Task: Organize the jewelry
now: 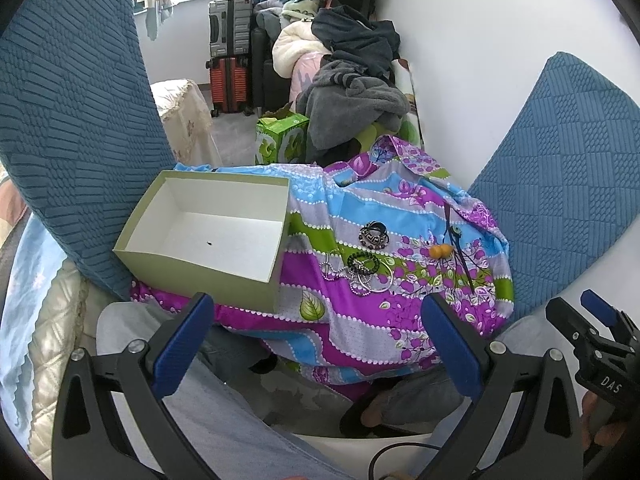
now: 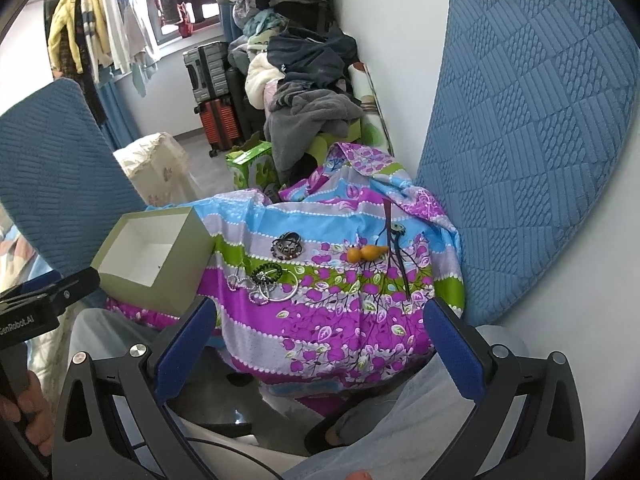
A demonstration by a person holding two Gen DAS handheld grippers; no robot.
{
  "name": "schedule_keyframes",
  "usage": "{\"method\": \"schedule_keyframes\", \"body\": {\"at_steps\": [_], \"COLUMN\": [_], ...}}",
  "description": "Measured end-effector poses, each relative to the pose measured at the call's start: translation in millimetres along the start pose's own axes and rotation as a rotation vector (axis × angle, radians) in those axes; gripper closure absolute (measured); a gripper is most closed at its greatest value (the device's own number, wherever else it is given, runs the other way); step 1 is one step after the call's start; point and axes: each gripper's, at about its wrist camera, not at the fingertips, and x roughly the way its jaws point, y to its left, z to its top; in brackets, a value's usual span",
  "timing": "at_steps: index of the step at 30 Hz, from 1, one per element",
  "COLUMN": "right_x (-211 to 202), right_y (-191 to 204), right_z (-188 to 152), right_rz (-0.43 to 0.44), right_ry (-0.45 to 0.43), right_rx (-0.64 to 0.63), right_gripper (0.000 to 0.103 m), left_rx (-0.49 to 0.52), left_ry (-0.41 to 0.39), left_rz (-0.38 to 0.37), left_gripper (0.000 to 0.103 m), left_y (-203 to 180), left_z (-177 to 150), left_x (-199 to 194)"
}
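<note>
Box [image 1: 208, 228], empty, at 9 o'clock of jewelry [image 1: 366, 268] for loading; left gripper [image 1: 316, 344] and right gripper [image 2: 320, 344] spread, holding nothing.

Black tongs [image 1: 316, 336], blue ribbed pads [image 1: 182, 344].

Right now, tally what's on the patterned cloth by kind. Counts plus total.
Open box: 1, nothing in it but a dark speck
Patterned black-and-white bangle: 1
Tangled pile of silver rings, bead chain and a black-green piece: 1 pile, pieces too entwined to count
Orange gourd charm on dark cords: 1
Total: 4 groups on the cloth
</note>
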Motion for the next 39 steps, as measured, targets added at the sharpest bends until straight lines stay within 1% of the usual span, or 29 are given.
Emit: {"method": "schedule_keyframes", "body": {"at_steps": [1, 7, 10, 11, 18, 20, 23, 26, 28, 30, 34, 39], "right_x": [0, -1, -2, -2, -2, -1, 3, 9, 14, 21, 37, 69], "right_y": [0, -2, -4, -4, -8, -11, -14, -16, -19, -23, -34, -46], "right_z": [0, -1, -2, -2, 4, 8, 15, 22, 26, 30, 35, 32], "right_rz": [0.002, -0.001, -0.005, -0.007, -0.011, -0.013, -0.007, 0.003, 0.011, 0.009, 0.01, 0.014], "right_ry": [0.001, -0.001, -0.005, -0.004, -0.026, -0.036, -0.046, -0.066, -0.076, -0.092, -0.112, -0.08], "right_rx": [0.0, -0.005, 0.003, 0.004, -0.004, -0.002, 0.002, -0.007, -0.004, 0.008, 0.027, 0.054], "right_gripper": [0.0, 0.0, 0.0, 0.0, 0.0, 0.0, 0.0, 0.0, 0.0, 0.0, 0.012, 0.023], "left_rx": [0.001, 0.003, 0.002, 0.005, 0.014, 0.014, -0.014, 0.005, -0.002, 0.008, 0.006, 0.015], "left_ry": [-0.003, -0.005, 0.004, 0.003, -0.026, -0.034, -0.052, -0.043, -0.044, -0.03, -0.005, -0.005], "left_rz": [0.004, 0.004, -0.011, -0.011, -0.012, -0.018, -0.058, -0.067, -0.079, -0.095, -0.114, -0.128], "left_gripper": [0.001, 0.001, 0.001, 0.001, 0.001, 0.001, 0.001, 0.001, 0.001, 0.001, 0.001, 0.001], "left_y": [5, 3, 1, 0, -5, -1, -1, -6, -8, -10, -12, -15], "left_z": [-2, -1, -1, -1, 8, 13, 17, 22, 25, 27, 30, 31], "left_x": [-1, 2, 7, 2, 2, 1, 4, 14, 20, 30, 51, 72]}}
